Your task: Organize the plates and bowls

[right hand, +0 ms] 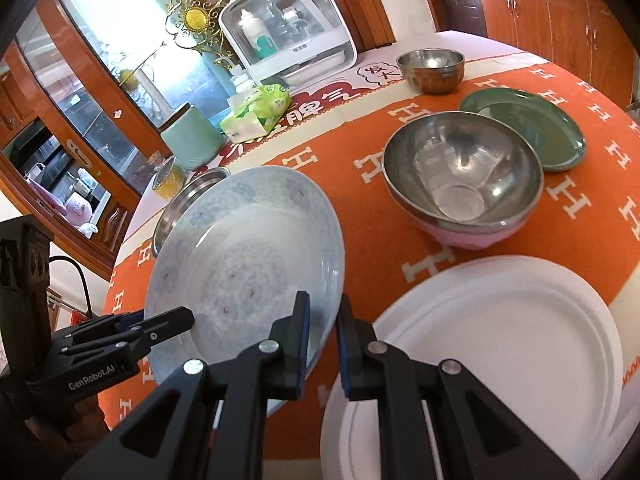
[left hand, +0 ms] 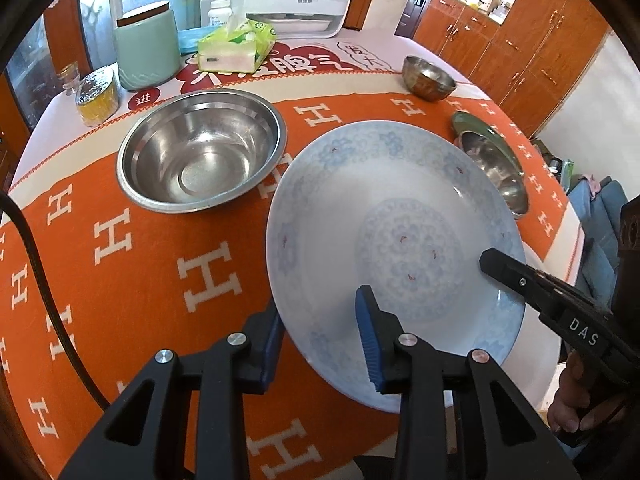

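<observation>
Patterned plate [left hand: 396,240]: tilted above the tabletop [left hand: 140,264], right of the wide steel bowl [left hand: 200,152]. Your left gripper [left hand: 320,344] and right gripper [right hand: 322,344] each clamp its rim, fingers narrow.

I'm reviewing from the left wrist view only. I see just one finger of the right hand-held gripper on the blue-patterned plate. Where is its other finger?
Observer: The right hand-held gripper straddles the blue-patterned plate at its rim, one finger over the plate and the other outside its edge.
Operator: What is the white thing showing past the plate's near right edge?
Observer: White disposable plates, stacked on the cloth beside that gripper.
Operator: Does the steel bowl behind the plate stand on the cloth?
Observer: No, that steel bowl sits nested in a pink bowl.
</observation>
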Demonstrator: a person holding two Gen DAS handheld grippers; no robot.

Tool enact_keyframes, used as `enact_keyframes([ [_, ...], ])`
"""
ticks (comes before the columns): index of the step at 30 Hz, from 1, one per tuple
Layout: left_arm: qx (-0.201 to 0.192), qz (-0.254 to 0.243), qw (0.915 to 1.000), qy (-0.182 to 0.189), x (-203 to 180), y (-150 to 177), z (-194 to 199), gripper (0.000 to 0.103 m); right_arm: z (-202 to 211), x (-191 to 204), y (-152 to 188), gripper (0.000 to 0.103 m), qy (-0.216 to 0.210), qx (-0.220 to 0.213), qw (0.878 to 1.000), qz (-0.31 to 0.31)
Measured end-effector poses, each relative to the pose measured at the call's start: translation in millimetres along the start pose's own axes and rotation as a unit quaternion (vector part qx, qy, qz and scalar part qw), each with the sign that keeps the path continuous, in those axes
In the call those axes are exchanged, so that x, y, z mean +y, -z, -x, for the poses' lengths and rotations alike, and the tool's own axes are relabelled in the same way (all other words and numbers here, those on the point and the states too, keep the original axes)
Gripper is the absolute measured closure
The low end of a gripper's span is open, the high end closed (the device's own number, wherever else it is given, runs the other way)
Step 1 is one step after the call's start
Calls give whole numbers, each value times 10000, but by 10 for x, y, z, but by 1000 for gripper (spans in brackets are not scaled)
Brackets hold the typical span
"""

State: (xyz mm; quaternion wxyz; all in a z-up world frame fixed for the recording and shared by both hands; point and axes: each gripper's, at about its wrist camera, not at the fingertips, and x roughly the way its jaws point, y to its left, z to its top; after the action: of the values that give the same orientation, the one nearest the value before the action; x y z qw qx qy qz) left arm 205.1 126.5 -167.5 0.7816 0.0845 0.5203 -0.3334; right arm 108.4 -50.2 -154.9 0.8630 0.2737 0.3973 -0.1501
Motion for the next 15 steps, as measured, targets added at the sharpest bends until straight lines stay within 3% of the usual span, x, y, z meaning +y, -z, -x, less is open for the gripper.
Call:
enact_keyframes([
  [15,-185,-253,9995,96,-308,270,364,70,554,-14,293,90,176,-289,9992,196],
])
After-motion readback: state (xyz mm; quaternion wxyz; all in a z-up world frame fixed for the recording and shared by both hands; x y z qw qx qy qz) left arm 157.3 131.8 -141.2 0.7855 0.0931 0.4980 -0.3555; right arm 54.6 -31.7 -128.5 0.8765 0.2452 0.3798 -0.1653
